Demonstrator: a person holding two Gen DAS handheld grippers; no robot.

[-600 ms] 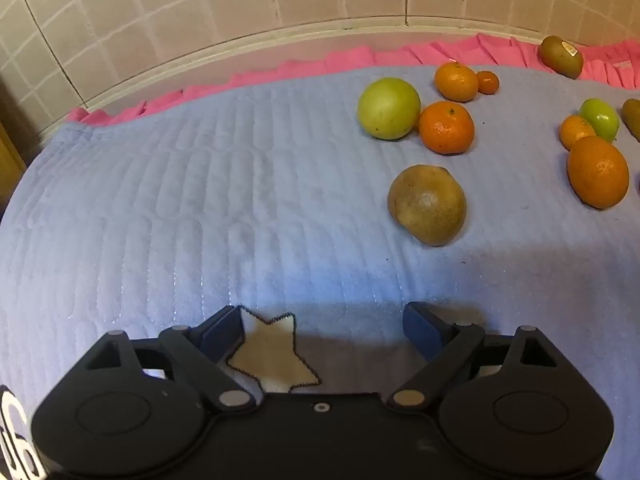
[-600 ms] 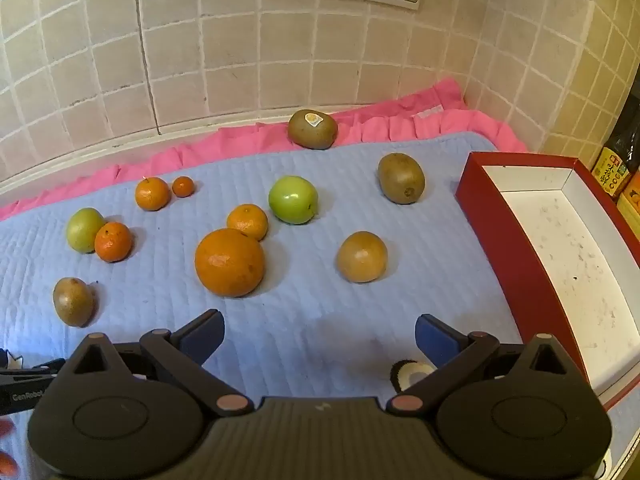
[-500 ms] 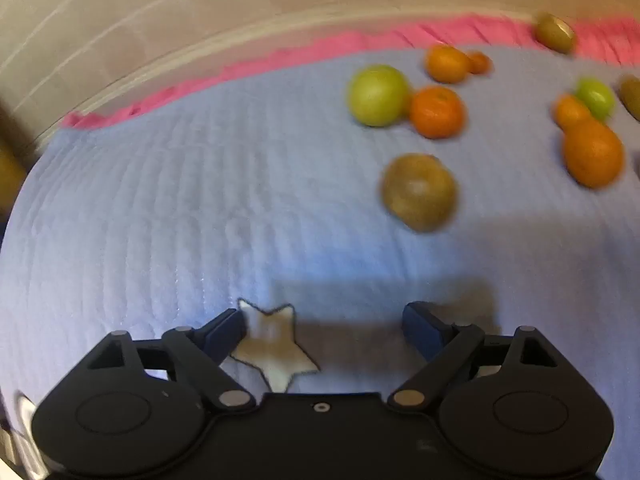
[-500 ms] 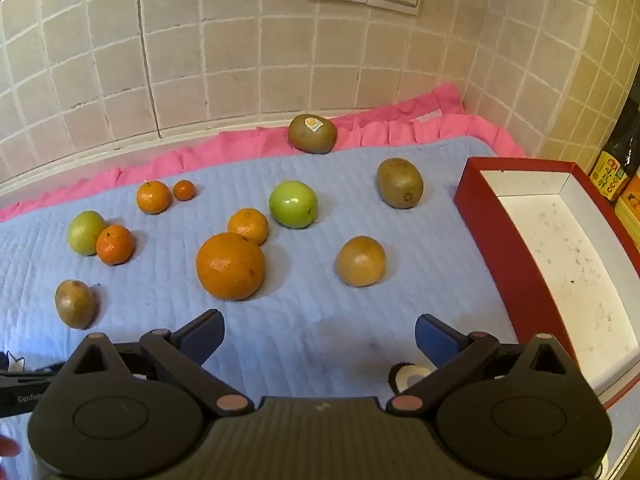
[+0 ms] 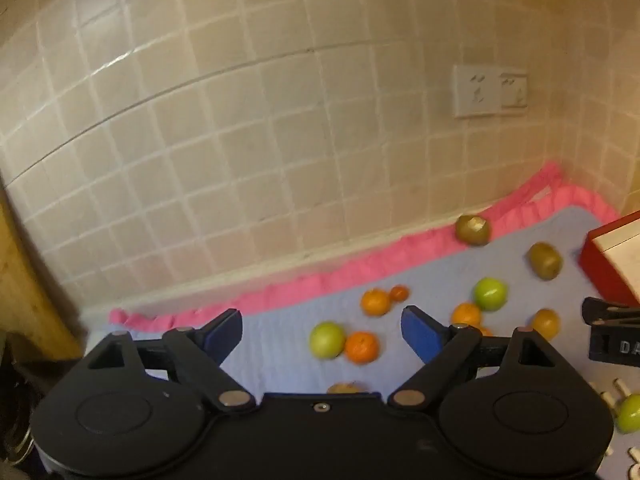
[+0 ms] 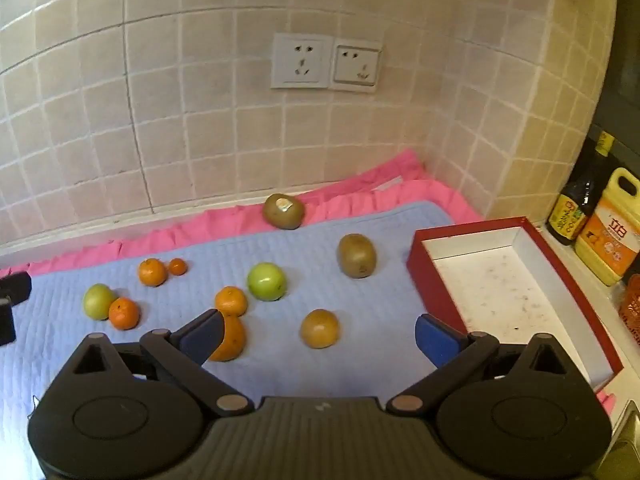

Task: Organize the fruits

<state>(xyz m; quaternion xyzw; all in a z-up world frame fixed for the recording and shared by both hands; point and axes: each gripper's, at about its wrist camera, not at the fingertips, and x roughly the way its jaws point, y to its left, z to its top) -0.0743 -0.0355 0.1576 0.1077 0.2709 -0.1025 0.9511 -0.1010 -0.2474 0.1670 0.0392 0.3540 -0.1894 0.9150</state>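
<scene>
Several fruits lie loose on a blue quilted mat. In the right wrist view I see two kiwis, a green apple, a second green fruit, small oranges, a big orange partly behind my finger, and a brownish fruit. A red box with a white inside stands at the right. My right gripper is open and empty above the mat. My left gripper is open and empty, raised over the green fruit.
A tiled wall with two sockets runs behind. A pink cloth edges the mat at the back. Bottles stand right of the box. The right gripper shows at the right edge of the left wrist view.
Both grippers have lifted and tilted up, so more wall shows. The left one has swung towards the right and the star patch has left its view. Both stay open.
</scene>
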